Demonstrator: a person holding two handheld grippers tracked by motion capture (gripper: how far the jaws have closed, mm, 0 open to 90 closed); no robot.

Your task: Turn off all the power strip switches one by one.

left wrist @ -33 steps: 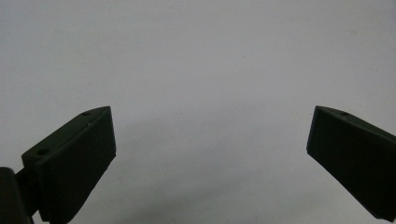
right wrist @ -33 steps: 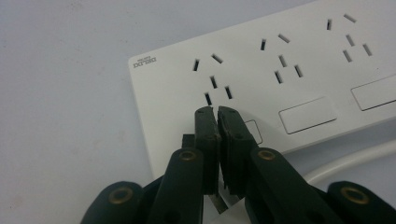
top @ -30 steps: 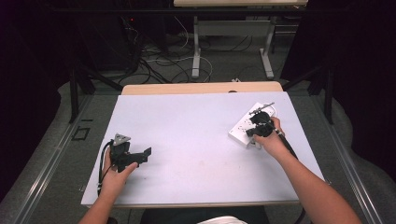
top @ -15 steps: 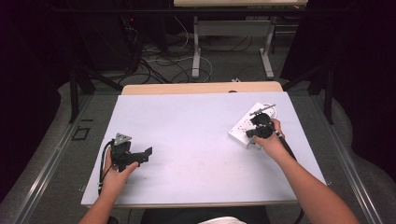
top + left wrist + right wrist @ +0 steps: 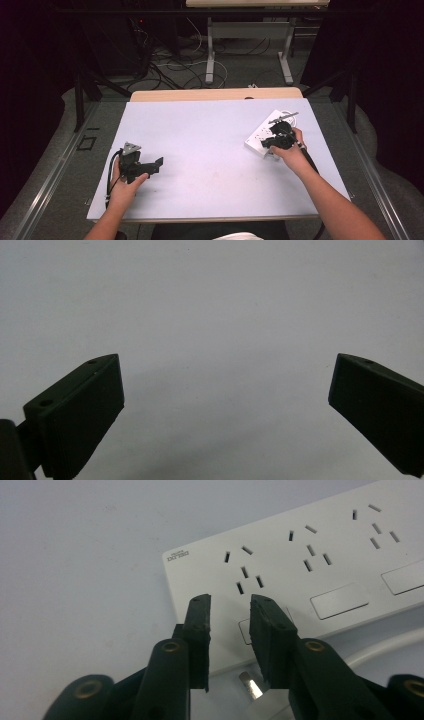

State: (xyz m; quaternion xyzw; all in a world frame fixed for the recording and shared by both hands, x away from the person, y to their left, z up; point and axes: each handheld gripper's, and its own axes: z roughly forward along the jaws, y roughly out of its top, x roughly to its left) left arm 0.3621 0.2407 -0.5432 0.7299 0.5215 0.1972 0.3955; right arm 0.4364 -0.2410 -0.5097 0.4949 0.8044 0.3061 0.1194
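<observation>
Two claws: our right claw point(image 5: 230, 605) nearly closed, empty, over power strip point(image 5: 320, 565) at 2 o'clock; left claw point(image 5: 225, 405) wide apart. Next: grasp plug prong point(image 5: 250, 685).

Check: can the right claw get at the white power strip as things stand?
Probably yes: the right claw hovers right over the near end of the power strip, jaws narrowly parted, nothing between them.

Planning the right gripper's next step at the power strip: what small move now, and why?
Probably lower the right gripper a little onto the near switch of the power strip. Its jaws stand nearly closed above that switch, at the strip's near end. The left gripper rests open on the bare table, so it can stay put.
</observation>
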